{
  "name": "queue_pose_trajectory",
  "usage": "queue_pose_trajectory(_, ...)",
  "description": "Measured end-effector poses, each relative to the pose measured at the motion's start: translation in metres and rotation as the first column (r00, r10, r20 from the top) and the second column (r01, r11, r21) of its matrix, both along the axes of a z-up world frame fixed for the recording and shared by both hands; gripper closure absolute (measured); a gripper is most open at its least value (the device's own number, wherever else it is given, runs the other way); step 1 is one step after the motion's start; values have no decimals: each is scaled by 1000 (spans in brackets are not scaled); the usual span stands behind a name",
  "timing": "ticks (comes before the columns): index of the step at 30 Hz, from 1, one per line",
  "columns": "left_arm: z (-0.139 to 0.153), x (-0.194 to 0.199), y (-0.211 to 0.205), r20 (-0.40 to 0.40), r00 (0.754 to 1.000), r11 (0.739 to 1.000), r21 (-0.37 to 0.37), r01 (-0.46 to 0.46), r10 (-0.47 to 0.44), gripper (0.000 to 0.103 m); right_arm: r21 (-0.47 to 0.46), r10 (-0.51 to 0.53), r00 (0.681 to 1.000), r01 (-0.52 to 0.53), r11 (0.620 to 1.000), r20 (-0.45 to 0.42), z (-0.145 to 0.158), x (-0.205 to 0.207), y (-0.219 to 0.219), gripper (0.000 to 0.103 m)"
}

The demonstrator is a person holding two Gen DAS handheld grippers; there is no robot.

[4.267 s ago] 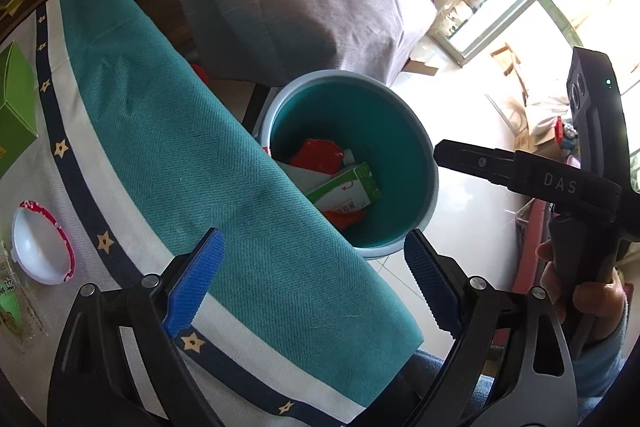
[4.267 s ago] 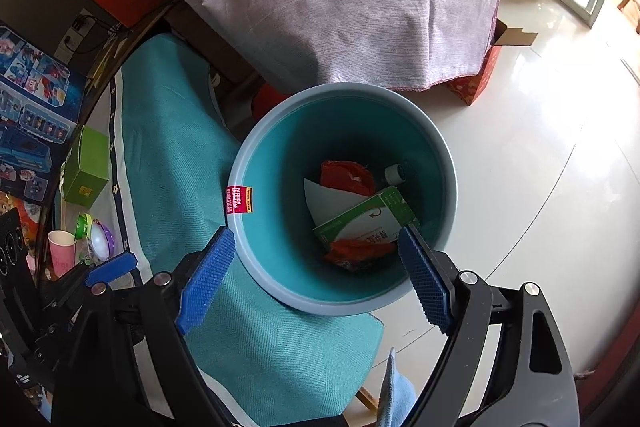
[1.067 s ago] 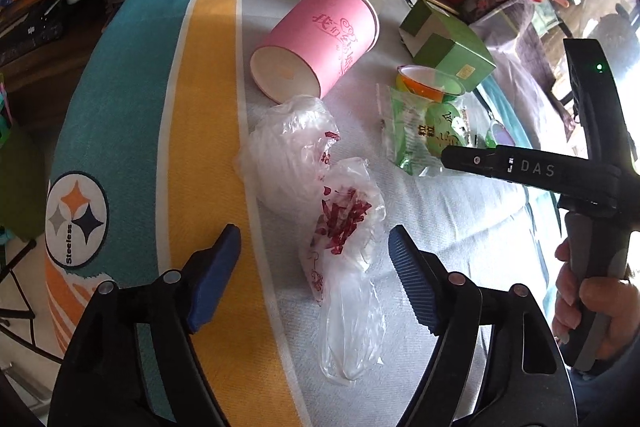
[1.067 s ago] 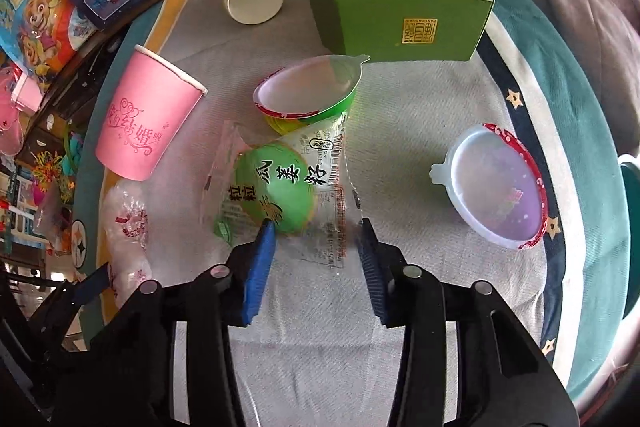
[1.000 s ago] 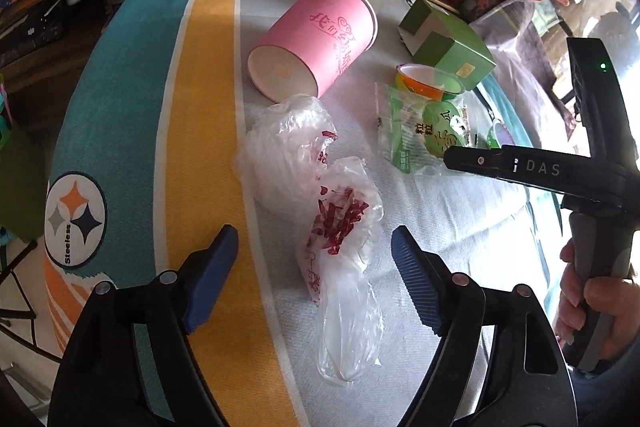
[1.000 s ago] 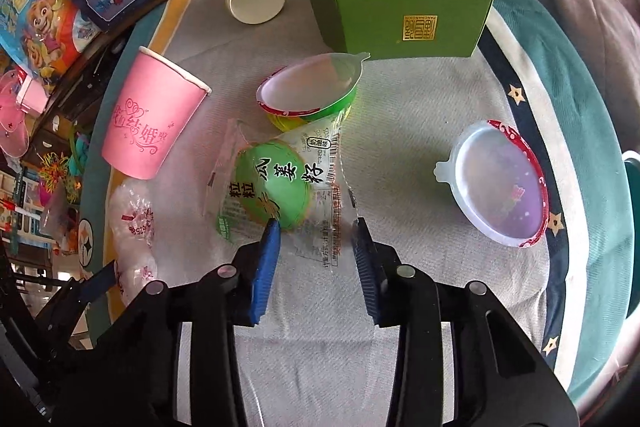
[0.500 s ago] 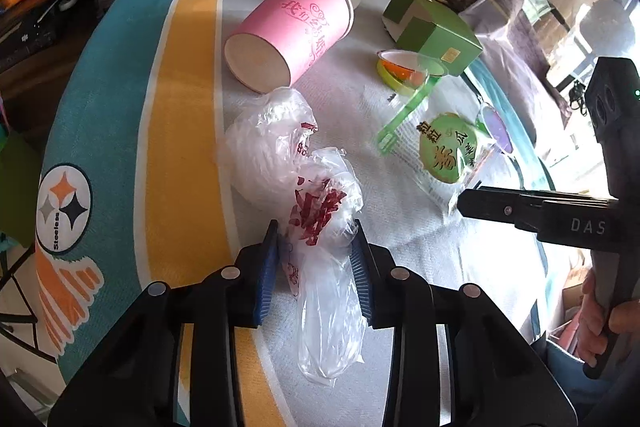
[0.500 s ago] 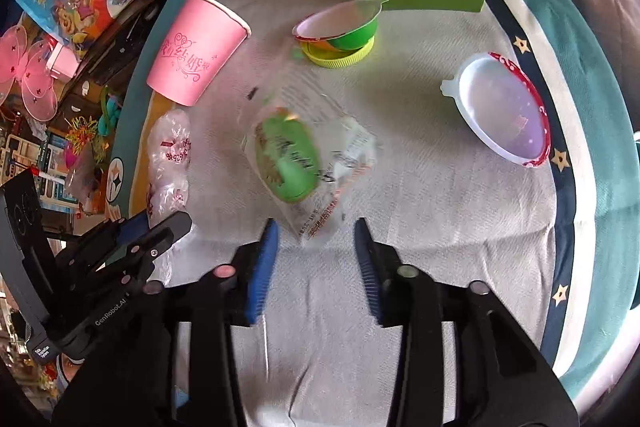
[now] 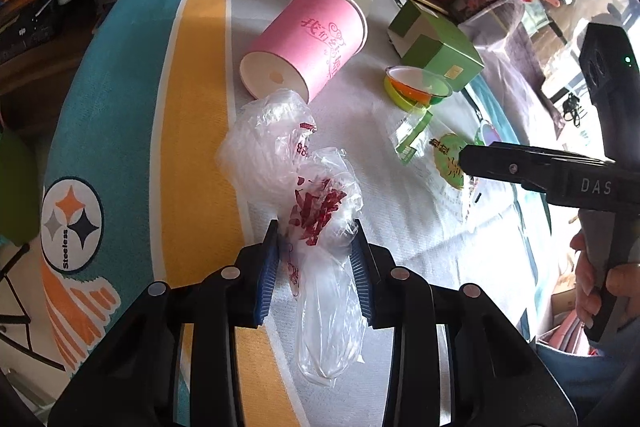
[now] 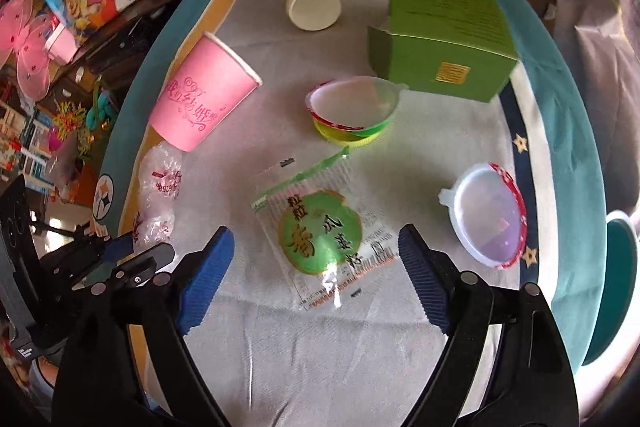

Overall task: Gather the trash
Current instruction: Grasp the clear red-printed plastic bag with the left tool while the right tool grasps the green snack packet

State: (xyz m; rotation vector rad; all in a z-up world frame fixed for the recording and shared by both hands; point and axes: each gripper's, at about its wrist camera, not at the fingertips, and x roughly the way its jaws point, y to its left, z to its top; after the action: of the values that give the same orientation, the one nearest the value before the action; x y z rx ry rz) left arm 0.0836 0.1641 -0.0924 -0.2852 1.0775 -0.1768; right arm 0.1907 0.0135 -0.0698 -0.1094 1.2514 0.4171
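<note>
So the left gripper (image 9: 316,267) is pinching the crumpled clear plastic bag with red print (image 9: 316,215) just below the tipped pink paper cup (image 9: 308,47), presumably to bin it, while the right gripper (image 10: 312,279), jaws just spread wide, hovers over the green-labelled clear snack wrapper (image 10: 320,231) lying loose.

The tablecloth (image 9: 120,131) carries a round logo (image 9: 72,223) with the word "Steelers". The black right gripper (image 9: 576,179), seen from the left wrist, has the white letters "DAS" on its side. The pink cup (image 10: 200,99), the snack wrapper (image 10: 320,231) and the plastic bag (image 9: 316,211) have Chinese characters, which I cannot read surely.
</note>
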Motion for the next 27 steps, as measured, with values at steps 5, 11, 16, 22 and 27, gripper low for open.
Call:
queue_pose_trajectory(5, -4, 1, 2, -13, 1000, 1000, -10, -6, 6, 68, -81, 76, 996, -80, 994, -45, -22, 16, 21, 20)
queue_pose_trajectory(11, -5, 2, 1, -17, 1000, 1000, -15, -11, 10, 63, -105, 42, 998, -46, 993, -45, -30, 9, 13, 42)
queue_pose_trajectory(16, -3, 4, -5, -18, 1000, 1000, 8, -22, 22, 63, -30, -21, 998, 19, 999, -61, -20, 3, -9, 49)
queue_pose_trajectory(22, 15, -1, -19, 12, 1000, 998, 60, -23, 22, 68, 78, -53, 997, 57, 995, -52, 1, -11, -36, 49)
queue_pose_trajectory(27, 39, -7, -44, 52, 999, 995, 95, 11, -16, 69, 164, -102, 994, 107, 981, -36, 18, -23, -73, 49)
